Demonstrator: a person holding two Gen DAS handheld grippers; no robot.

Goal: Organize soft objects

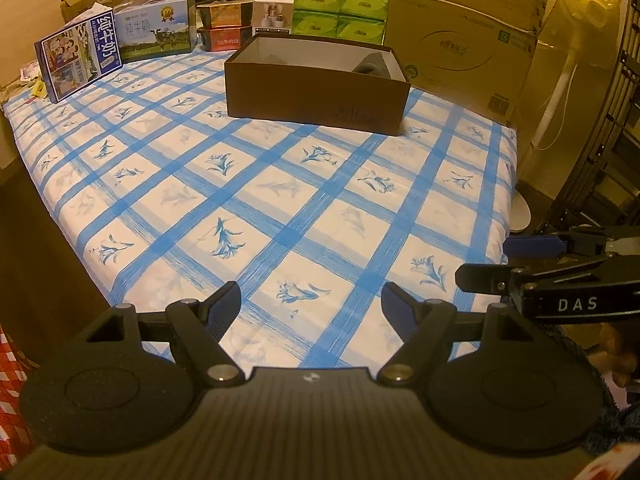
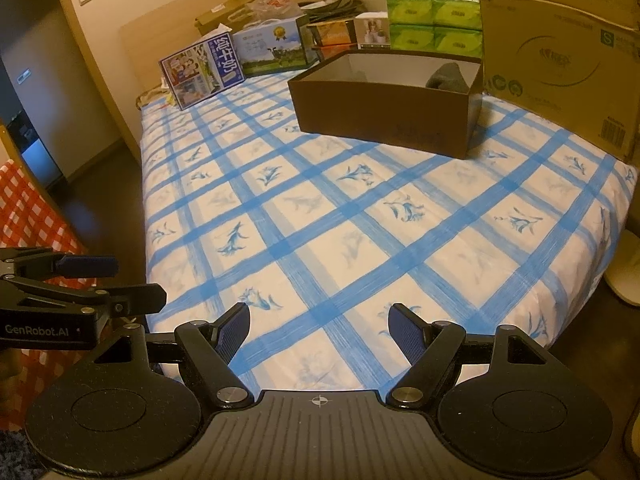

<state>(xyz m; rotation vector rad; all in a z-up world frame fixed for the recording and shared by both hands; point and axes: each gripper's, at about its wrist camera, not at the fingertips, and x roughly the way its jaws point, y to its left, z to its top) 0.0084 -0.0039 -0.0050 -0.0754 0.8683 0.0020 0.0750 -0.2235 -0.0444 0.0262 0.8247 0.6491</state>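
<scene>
Over the near edge of the blue-checked bed [image 1: 280,200], we hold the left gripper [image 1: 311,306] and right gripper [image 2: 319,326] with fingers spread, gripping nothing. Far off, a grey soft item [image 2: 448,76] lies inside the brown box [image 2: 380,116].

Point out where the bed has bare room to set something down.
The checked sheet is free from both open grippers up to the brown box, and left of it toward the milk carton. Crowded: the headboard end and beside the big cardboard carton.
</scene>
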